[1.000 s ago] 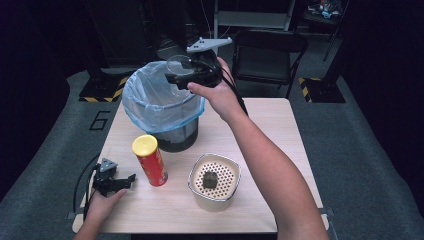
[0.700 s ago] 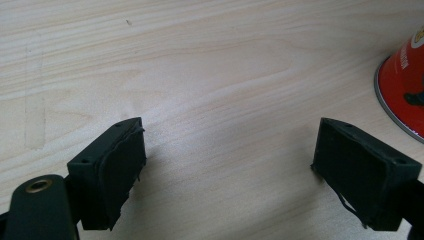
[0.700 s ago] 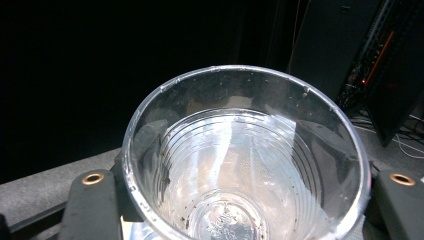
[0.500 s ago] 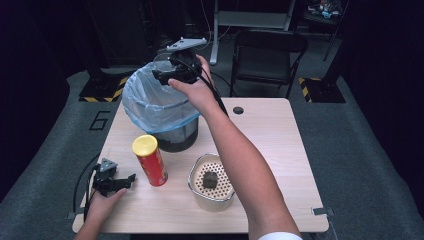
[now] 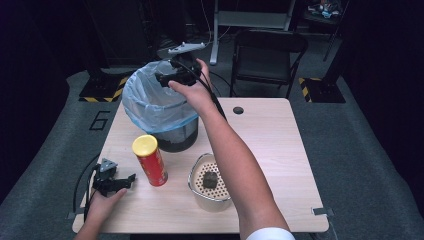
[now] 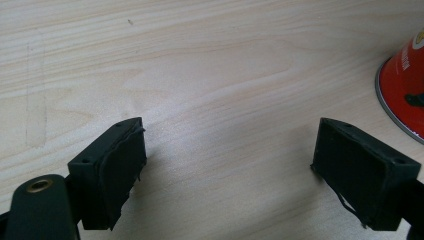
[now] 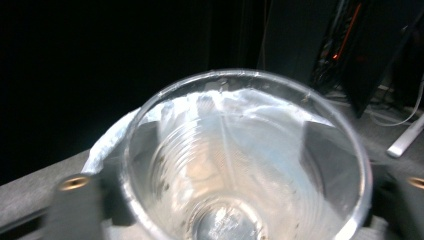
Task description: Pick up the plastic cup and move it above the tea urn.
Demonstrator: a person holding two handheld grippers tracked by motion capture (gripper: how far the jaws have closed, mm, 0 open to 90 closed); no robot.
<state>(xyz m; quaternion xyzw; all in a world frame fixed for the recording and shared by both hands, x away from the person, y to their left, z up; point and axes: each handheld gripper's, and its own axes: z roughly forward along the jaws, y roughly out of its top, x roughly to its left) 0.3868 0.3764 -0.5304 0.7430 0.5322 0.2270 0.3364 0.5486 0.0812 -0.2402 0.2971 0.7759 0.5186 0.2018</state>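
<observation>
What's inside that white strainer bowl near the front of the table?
One small dark lump sits on the perforated floor of the strainer bowl. The person's right forearm crosses its right edge, hiding anything there.

A clear plastic cup (image 7: 245, 165) sits clamped between the right gripper (image 7: 240, 200) jaws, its open mouth facing the camera. Pale blue bag liner (image 7: 107, 140) shows behind it, against darkness.

The wooden table (image 5: 270, 140) carries a lined bin (image 5: 159, 107), red can (image 5: 150, 160) and perforated bowl (image 5: 210, 181).
</observation>
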